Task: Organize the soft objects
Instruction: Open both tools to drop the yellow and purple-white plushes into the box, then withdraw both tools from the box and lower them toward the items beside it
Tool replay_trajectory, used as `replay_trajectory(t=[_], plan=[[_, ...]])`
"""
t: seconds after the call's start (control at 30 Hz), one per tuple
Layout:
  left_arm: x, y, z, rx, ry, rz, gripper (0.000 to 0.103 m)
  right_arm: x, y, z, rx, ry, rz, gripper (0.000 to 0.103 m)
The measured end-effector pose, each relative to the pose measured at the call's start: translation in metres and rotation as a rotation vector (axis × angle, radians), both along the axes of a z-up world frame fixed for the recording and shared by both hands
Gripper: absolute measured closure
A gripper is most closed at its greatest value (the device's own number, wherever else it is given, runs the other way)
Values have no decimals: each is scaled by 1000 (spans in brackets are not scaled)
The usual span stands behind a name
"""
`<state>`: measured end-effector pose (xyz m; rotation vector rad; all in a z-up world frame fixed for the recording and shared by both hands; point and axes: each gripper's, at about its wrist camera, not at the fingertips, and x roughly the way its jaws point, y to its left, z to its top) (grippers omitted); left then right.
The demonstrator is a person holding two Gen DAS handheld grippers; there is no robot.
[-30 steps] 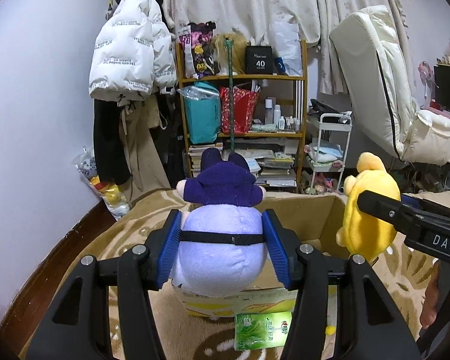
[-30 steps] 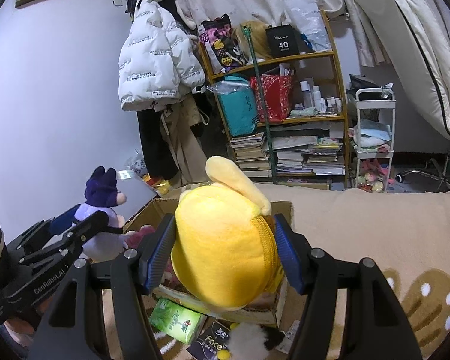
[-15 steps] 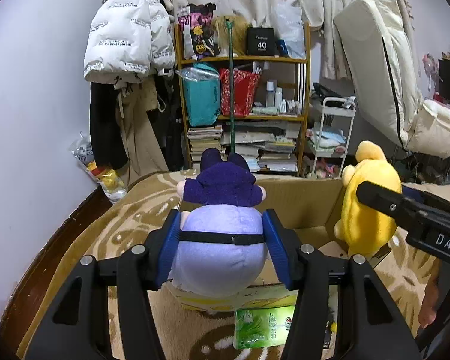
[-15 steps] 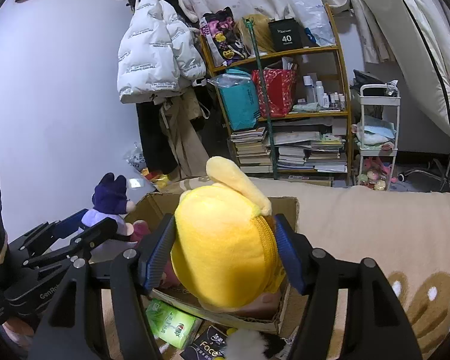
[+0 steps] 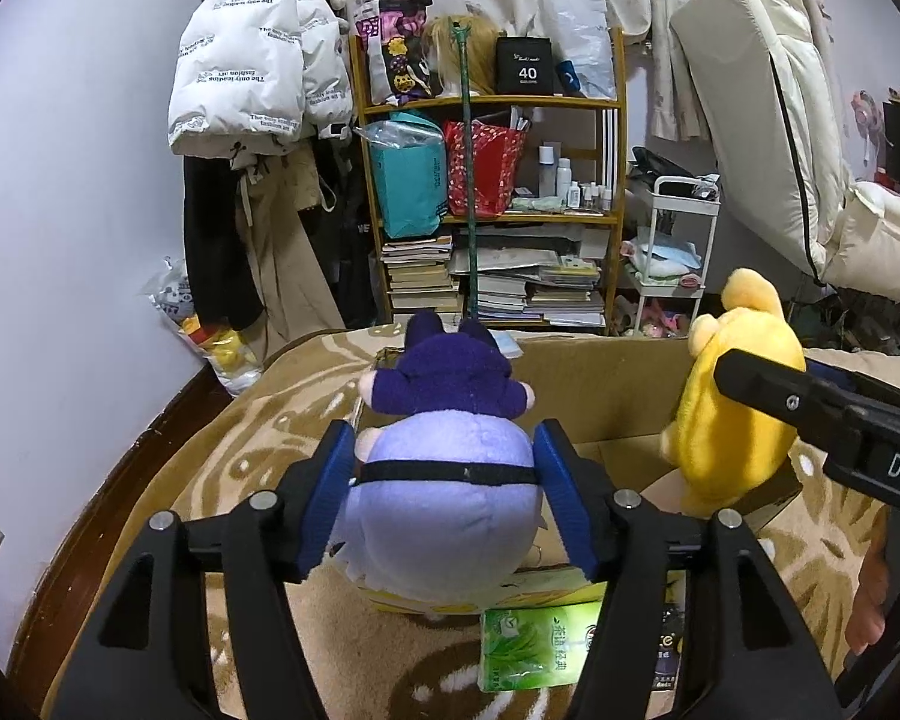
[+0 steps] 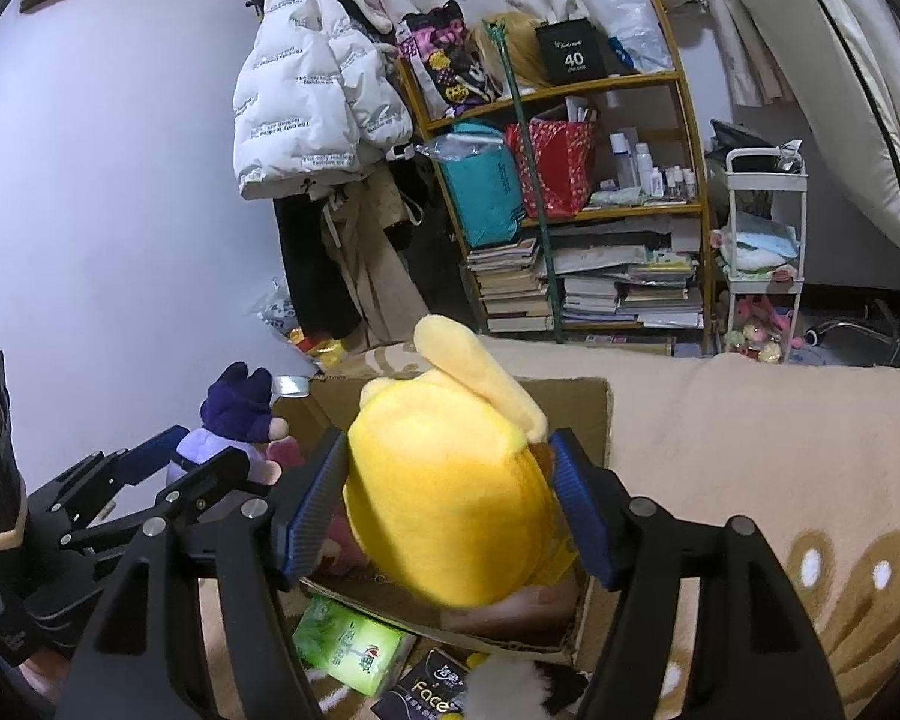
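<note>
My left gripper is shut on a lilac plush with a dark purple hood, held over the near rim of an open cardboard box. It also shows at the left of the right wrist view. My right gripper is shut on a yellow plush, held over the same box. The yellow plush shows at the right of the left wrist view. A pink soft thing lies inside the box, mostly hidden.
The box stands on a beige patterned blanket. A green tissue pack and a black "Face" packet lie in front of it. A wooden shelf with bags and books, a white cart and hanging coats stand behind.
Both grippers have come down a little towards the box, each still holding its plush. The background has shifted upward in both views.
</note>
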<state>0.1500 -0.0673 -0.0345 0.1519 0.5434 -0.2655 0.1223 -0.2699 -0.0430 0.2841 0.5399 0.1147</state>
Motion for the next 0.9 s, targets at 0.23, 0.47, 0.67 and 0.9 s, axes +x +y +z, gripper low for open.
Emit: replay_trajectory(t=[0.23, 0.47, 0.67, 0.9], plan=[[2, 5, -1, -21, 40, 8, 29, -1, 4, -1, -20, 4, 10, 21], [-4, 11, 2, -3, 42, 26, 16, -11, 4, 5, -40, -8, -12, 8], [-15, 17, 7, 14, 43, 28, 8, -25, 4, 12, -56, -11, -36, 0], [-35, 24, 12, -5, 59, 9, 3, -39, -2, 14, -65, 59, -87, 0]])
